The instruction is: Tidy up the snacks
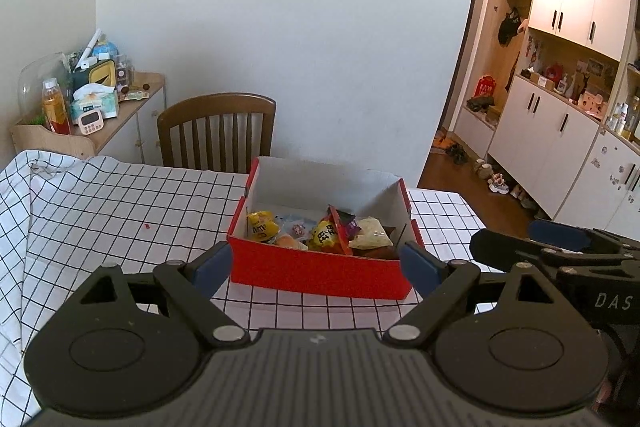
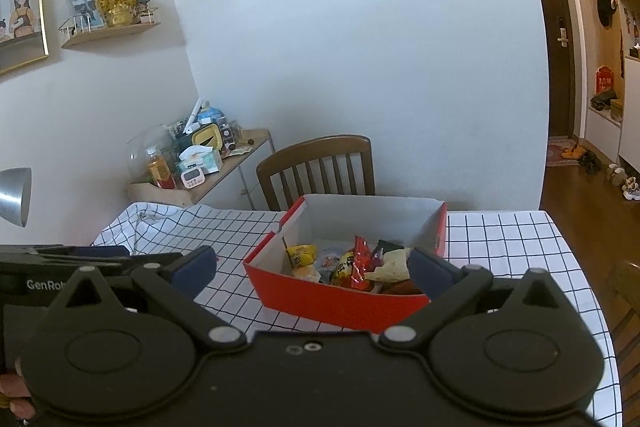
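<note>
**Red box of snacks, both grippers spread**

Red cardboard box point(image 1: 320, 273) sits on the checked tablecloth point(image 1: 120, 211), its near end heaped with snack packets point(image 1: 320, 233), among them a yellow one point(image 2: 301, 254). The left gripper point(image 1: 316, 269) and the right gripper point(image 2: 312, 269) each hover before it, fingers wide apart, holding nothing. A wooden chair point(image 2: 316, 163) stands behind the table.

red box point(image 1: 320, 273) | open-topped, upright on checked tablecloth | snack packets point(image 1: 320, 233) heaped inside, yellow, red, beige
</note>
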The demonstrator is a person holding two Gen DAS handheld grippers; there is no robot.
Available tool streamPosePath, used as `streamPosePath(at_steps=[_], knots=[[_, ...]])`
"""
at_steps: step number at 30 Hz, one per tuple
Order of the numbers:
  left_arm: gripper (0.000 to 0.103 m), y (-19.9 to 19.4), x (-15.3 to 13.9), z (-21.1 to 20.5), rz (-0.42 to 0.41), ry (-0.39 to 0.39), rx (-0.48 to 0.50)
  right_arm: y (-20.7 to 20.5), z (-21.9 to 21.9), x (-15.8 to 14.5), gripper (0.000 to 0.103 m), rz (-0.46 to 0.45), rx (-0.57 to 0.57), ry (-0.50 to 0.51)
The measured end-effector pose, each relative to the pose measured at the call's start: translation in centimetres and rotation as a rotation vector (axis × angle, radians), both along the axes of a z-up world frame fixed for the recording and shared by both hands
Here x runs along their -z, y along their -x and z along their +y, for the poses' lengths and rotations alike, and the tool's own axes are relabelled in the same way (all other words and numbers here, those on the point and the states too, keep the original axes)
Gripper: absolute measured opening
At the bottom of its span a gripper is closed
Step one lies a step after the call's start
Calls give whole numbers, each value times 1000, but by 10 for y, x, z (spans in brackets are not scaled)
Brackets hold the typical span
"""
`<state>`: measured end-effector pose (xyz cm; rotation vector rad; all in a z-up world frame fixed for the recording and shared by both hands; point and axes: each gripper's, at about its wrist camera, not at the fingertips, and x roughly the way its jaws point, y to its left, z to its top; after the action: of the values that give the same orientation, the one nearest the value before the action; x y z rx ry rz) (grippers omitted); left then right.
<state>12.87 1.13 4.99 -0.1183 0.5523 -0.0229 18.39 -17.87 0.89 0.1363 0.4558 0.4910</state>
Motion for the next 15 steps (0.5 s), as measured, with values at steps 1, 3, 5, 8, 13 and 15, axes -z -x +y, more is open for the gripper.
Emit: streamPosePath(at_steps=[1, 3, 5, 8, 13, 15], knots=[[91, 0, 0, 0, -2, 1, 1, 0, 0, 0, 103, 0, 0, 1], [91, 2, -1, -1, -6, -3, 3, 0, 1, 0, 103, 2, -1, 1], [91, 2, -2, -2, -10, -6, 4, -1, 1, 0, 103, 4, -3, 1], [91, 4, -3, -3, -14, -7, 4, -1, 2, 0, 103, 5, -3, 1], [91, 4, -3, -3, -15, -7, 3, -1, 3, 0, 103, 7, -6, 0], [91, 4, -3, -2, -14, -7, 1, -1, 4, 0, 103, 7, -8, 2]])
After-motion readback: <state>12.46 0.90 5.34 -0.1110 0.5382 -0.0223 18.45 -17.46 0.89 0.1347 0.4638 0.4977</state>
